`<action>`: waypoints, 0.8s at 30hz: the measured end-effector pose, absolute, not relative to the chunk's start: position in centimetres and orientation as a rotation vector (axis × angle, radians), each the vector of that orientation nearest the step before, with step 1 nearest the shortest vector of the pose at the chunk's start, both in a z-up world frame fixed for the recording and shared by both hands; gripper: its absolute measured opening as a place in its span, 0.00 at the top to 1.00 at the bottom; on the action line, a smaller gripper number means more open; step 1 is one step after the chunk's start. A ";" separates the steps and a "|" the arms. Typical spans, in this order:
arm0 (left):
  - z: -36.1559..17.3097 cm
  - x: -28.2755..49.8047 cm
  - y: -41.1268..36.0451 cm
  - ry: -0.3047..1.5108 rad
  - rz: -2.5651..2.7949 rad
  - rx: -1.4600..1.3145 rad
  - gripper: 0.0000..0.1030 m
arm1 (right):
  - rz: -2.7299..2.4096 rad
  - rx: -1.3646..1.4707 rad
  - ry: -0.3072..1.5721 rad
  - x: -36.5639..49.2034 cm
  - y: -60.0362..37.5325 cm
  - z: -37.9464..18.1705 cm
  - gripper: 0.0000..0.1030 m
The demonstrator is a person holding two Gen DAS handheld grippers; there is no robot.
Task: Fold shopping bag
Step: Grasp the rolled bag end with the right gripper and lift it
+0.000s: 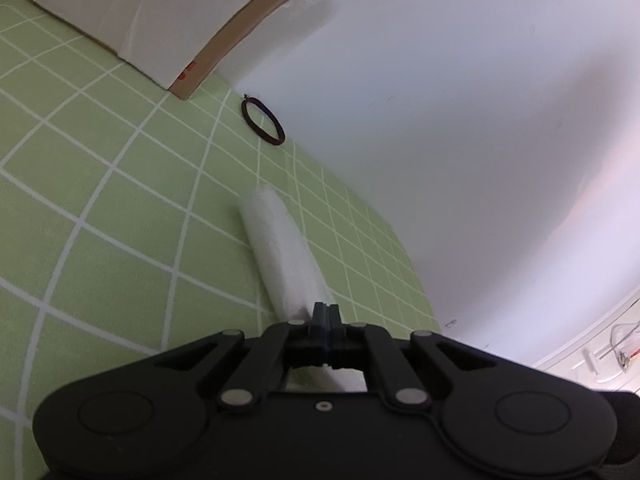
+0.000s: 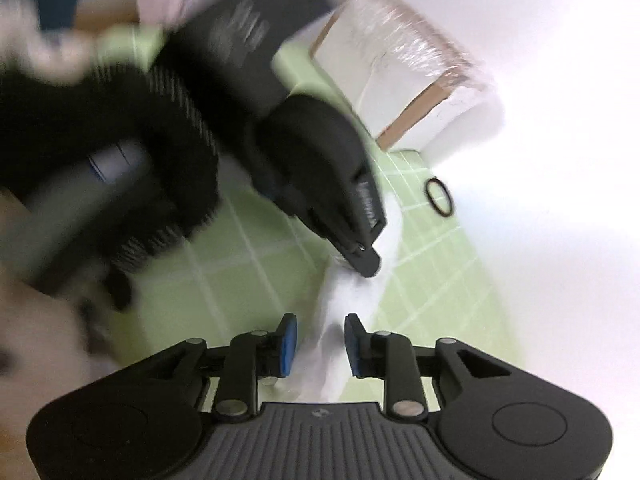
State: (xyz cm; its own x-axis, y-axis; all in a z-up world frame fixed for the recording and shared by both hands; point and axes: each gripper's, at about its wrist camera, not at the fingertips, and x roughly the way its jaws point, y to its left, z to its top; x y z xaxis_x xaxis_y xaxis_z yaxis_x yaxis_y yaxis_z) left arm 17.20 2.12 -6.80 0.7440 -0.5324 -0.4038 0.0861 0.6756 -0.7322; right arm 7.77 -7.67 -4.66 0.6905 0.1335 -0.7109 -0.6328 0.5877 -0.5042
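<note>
**Rolled bag pinched by left gripper, right gripper parted**

The shopping bag point(image 1: 282, 256) lay on the green checked cloth point(image 1: 120, 208) as a narrow white roll, running from the centre of the left wrist view toward 6 o'clock. The left gripper point(image 1: 325, 314) was clenched on the near end of the roll, its pads pressed together with the white material caught between them.

In the right wrist view the right gripper point(image 2: 320, 344) stood released, its blue pads point(image 2: 289, 346) parted on either side of the white bag point(image 2: 352, 296); the pads did not press on it. The left gripper point(image 2: 366, 264) appeared there at 12 o'clock from the right gripper, its tip on the bag. That view was blurred, so finer detail could not be read.

A dark elastic ring point(image 1: 263, 121) lay on the cloth at 12 o'clock from the roll, well apart from it. A cardboard box point(image 1: 160, 20) stood at 11 o'clock against the white wall point(image 1: 460, 120).
</note>
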 end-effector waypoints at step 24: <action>-5.6 18.1 5.7 0.694 -0.447 -0.630 0.98 | 0.471 -0.042 0.715 11.5 -16.4 -6.7 0.96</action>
State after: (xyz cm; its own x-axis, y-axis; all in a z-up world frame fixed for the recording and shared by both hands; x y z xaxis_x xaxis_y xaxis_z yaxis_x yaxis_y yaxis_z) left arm 18.11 5.68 -5.60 0.6887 -0.5710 -0.4469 0.1714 0.7271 -0.6648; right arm 11.49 -16.37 -6.71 0.6555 0.4013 -0.6398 -0.4295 0.8949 0.1212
